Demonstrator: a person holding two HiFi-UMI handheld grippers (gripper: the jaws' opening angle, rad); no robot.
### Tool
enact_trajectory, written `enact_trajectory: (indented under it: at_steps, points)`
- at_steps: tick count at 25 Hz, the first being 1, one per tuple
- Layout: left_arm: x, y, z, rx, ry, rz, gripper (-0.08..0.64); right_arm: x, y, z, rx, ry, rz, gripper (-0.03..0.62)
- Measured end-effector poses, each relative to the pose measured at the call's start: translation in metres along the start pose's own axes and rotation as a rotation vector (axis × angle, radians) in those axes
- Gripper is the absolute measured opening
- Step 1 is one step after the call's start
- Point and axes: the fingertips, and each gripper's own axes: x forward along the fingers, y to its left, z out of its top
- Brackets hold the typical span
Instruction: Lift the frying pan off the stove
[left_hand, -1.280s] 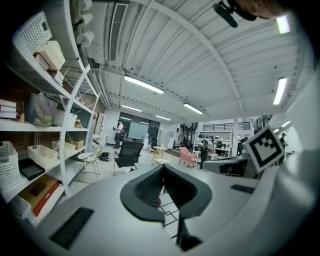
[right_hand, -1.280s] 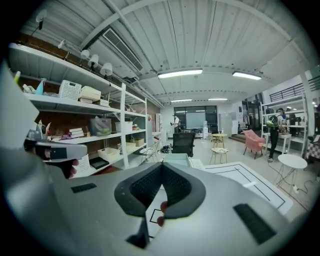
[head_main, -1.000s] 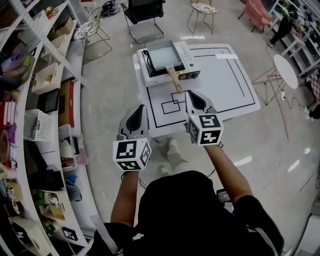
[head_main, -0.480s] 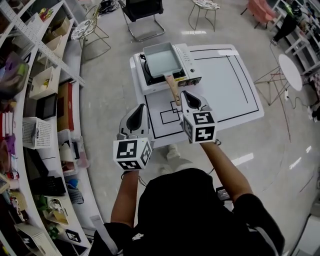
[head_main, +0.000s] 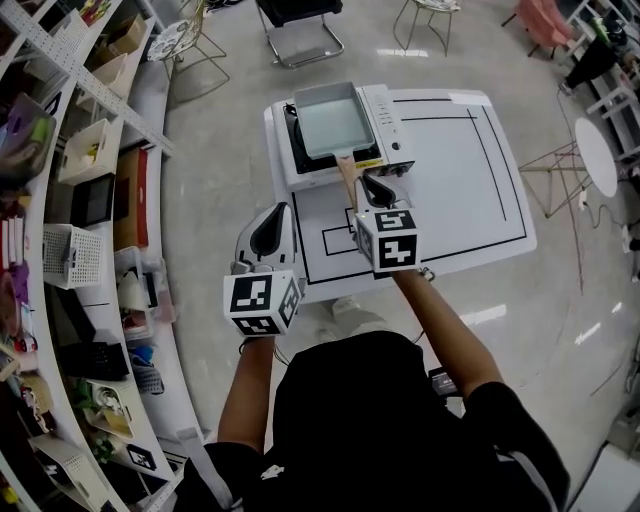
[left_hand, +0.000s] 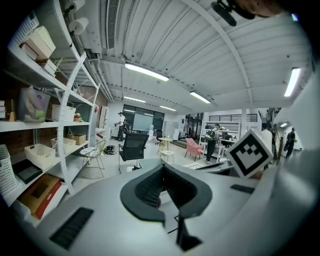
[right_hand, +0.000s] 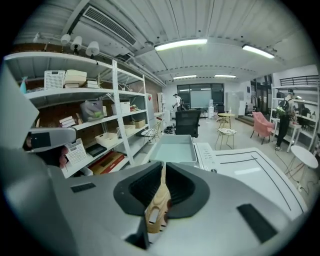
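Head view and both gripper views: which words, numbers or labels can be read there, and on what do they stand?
No text is readable anywhere.
Stove: yellow label on its front edge, too small to read.
Marker cubes: black-and-white square patterns only, no letters.

a white worktop (head_main: 460, 190) marked with black lines stands on a glossy floor (head_main: 220, 180). shelves (head_main: 80, 190) with bins line the left. a black chair (head_main: 300, 25) and a wire stool (head_main: 432, 12) stand beyond it, a round table (head_main: 597, 155) at right.
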Motion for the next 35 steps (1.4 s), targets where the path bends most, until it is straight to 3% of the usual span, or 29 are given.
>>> enact_trajectory:
  at_steps: [4, 14, 26, 32, 35]
  points:
    - [0.01, 0.003, -0.003, -0.001, 0.016, 0.004, 0.011, 0.017, 0.0, -0.007, 0.007, 0.059, 0.026, 0.1]
    - [0.025, 0.014, -0.02, -0.033, 0.053, 0.004, 0.011, 0.055, -0.002, -0.028, -0.007, 0.221, 0.025, 0.212]
    - [0.042, 0.034, -0.03, -0.067, 0.074, 0.026, 0.011, 0.091, -0.011, -0.066, 0.034, 0.46, -0.021, 0.216]
    - [0.045, 0.033, -0.029, -0.073, 0.075, 0.024, 0.011, 0.092, -0.02, -0.08, -0.002, 0.594, -0.056, 0.216]
    - [0.045, 0.037, -0.028, -0.078, 0.072, 0.031, 0.011, 0.098, -0.018, -0.081, -0.031, 0.61, -0.051, 0.206]
